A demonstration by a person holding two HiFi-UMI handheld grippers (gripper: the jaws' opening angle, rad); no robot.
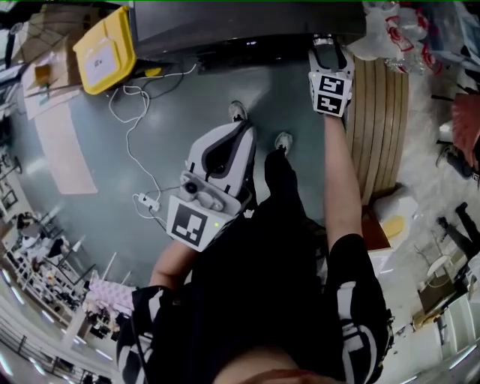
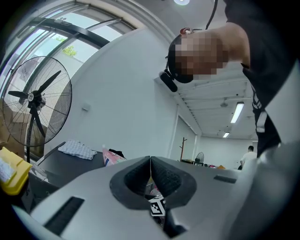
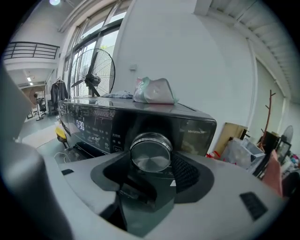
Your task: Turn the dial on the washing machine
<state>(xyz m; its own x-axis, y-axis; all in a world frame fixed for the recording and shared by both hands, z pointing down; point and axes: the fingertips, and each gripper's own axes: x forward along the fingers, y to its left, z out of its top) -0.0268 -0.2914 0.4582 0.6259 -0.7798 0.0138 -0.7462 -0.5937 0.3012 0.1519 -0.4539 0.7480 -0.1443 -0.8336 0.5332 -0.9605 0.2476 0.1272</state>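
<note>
The dark washing machine (image 1: 247, 22) stands at the top of the head view. My right gripper (image 1: 328, 46) reaches up to its front panel. In the right gripper view the round silver dial (image 3: 151, 152) sits between the jaws of my right gripper (image 3: 151, 165). The jaws stand wide, open, with the left pad clear of the dial. A lit display (image 3: 80, 124) shows left of the dial. My left gripper (image 1: 241, 129) hangs low by the person's legs, away from the machine. Its pads (image 2: 161, 176) meet with nothing between them, so it is shut.
A yellow container (image 1: 105, 49) lies left of the machine, with a white cable (image 1: 135, 142) trailing over the floor. Wooden boards (image 1: 382, 127) lean to the right. A bag (image 3: 154, 91) and a cloth rest on the machine's top. A standing fan (image 2: 37, 108) is nearby.
</note>
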